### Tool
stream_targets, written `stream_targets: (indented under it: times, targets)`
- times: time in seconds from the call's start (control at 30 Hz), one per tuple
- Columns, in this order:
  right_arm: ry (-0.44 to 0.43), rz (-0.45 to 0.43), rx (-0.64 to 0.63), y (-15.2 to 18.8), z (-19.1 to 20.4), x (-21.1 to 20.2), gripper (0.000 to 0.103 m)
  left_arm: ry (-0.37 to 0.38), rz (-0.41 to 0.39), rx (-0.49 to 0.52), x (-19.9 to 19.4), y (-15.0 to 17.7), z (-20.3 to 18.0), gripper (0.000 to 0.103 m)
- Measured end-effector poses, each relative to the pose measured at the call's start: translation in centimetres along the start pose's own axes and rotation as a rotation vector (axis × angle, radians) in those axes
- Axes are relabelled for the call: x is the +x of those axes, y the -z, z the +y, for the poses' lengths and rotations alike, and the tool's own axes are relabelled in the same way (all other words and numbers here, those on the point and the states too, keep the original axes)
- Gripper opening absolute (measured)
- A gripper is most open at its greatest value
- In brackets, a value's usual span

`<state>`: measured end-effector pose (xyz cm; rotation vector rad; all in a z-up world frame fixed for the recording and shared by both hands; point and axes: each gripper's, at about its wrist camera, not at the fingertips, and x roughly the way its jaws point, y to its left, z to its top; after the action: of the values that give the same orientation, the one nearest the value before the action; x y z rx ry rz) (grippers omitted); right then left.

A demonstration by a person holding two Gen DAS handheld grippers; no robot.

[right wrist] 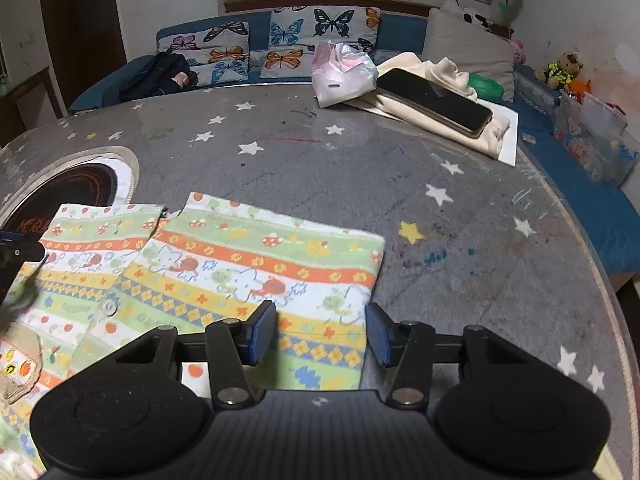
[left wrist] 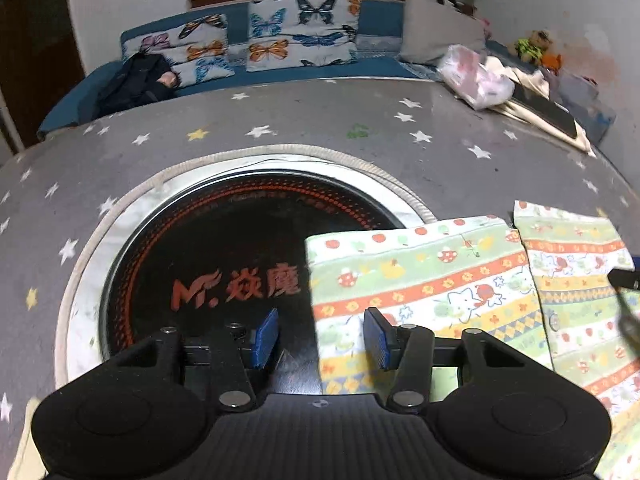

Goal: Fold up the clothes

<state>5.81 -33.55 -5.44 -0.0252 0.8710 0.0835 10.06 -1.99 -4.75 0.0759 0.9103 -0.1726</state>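
Both tools gape over flat, striped cotton garment (right wrist: pixel 256 264).

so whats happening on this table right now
A person with a handheld gripper in each hand is folding a small patterned garment laid flat on the round star-print table. Both the left gripper and the right gripper are open and hold nothing, each poised over an edge of the cloth. A phone rests on cream fabric at the far side.
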Motion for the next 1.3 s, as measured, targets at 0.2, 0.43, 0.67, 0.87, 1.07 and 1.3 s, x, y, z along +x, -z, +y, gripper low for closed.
stream_targets:
  times: [0.2,0.43,0.67,0.87,1.07,1.3]
  targets:
    - [-0.023,0.005,-0.012,-0.9,0.0,0.5,0.017,0.057,-0.02,0.048,0.8,-0.4,-0.7,0.016]
    - [-0.044,-0.033,-0.049,-3.5,1.8,1.7,0.004,0.016,-0.061,0.016,1.0,-1.7,0.5,0.004]
    - [-0.072,-0.078,-0.092,-7.4,4.7,4.0,0.004,-0.073,-0.112,-0.019,1.5,-5.2,4.1,0.004]
    - [-0.086,-0.091,-0.117,-10.7,7.5,7.6,0.005,-0.151,-0.134,-0.025,3.0,-7.9,6.9,0.004]
    - [-0.078,-0.095,-0.153,-11.9,8.7,9.5,0.012,-0.184,-0.099,-0.04,5.2,-8.6,8.8,0.005]
    - [-0.121,-0.066,-0.214,-10.7,9.2,7.9,0.024,-0.229,-0.068,-0.05,5.7,-7.9,9.3,0.014]
